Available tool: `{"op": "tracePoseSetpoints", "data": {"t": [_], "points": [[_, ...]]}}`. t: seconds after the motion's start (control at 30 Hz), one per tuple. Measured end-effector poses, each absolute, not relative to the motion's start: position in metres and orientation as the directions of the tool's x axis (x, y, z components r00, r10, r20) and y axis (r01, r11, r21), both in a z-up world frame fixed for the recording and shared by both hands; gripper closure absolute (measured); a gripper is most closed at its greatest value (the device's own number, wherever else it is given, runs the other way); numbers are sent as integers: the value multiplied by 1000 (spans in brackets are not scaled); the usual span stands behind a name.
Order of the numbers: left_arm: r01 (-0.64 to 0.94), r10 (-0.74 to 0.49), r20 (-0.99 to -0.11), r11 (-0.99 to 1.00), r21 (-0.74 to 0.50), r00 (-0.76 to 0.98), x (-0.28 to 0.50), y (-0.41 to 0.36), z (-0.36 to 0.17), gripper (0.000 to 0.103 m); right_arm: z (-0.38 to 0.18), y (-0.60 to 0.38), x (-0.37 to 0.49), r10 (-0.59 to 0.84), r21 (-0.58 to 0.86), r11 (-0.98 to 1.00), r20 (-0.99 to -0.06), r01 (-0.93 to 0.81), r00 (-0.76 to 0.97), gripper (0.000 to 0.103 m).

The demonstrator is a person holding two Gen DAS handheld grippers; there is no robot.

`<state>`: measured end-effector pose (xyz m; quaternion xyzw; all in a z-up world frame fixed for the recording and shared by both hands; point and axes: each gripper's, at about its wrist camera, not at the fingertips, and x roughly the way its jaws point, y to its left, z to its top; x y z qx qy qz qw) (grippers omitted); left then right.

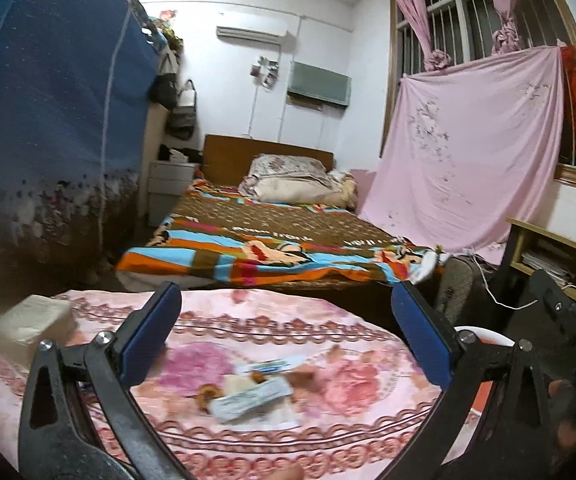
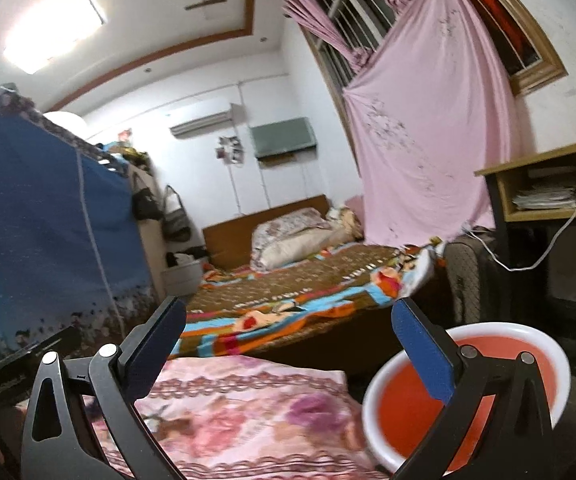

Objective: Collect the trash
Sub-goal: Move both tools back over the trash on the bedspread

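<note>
A small heap of trash [image 1: 248, 394], crumpled wrappers and brown scraps, lies on the table's pink flowered cloth [image 1: 327, 320] in the left wrist view. My left gripper [image 1: 286, 344] hovers just above and in front of it, jaws wide open and empty. A red basin with a white rim [image 2: 487, 392] stands past the table's right edge in the right wrist view; only its rim [image 1: 483, 334] shows in the left one. My right gripper [image 2: 288, 352] is open with nothing between its fingers, its right finger in front of the basin.
A white tissue pack [image 1: 28, 324] lies at the table's left. Beyond the table is a bed [image 1: 272, 236] with a striped blanket. A blue fabric wardrobe [image 1: 48, 100] stands on the left, a wooden desk [image 2: 547, 188] on the right.
</note>
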<state>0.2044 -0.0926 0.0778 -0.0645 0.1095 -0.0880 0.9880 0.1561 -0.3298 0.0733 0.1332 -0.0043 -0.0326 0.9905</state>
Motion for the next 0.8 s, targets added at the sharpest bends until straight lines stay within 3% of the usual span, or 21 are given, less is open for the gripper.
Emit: {"op": "tracePoseSetpoints", "data": {"t": [0.43,0.8], "points": [[46,-69,-187,991,-127,980,180,-25,68,11,74,-269,150,56,189,980,72,-69,996,0],[-17,2,-175,996,-83,985,163,19,61,11,73,-221,157,173,77,981,77,-179,982,0]]}}
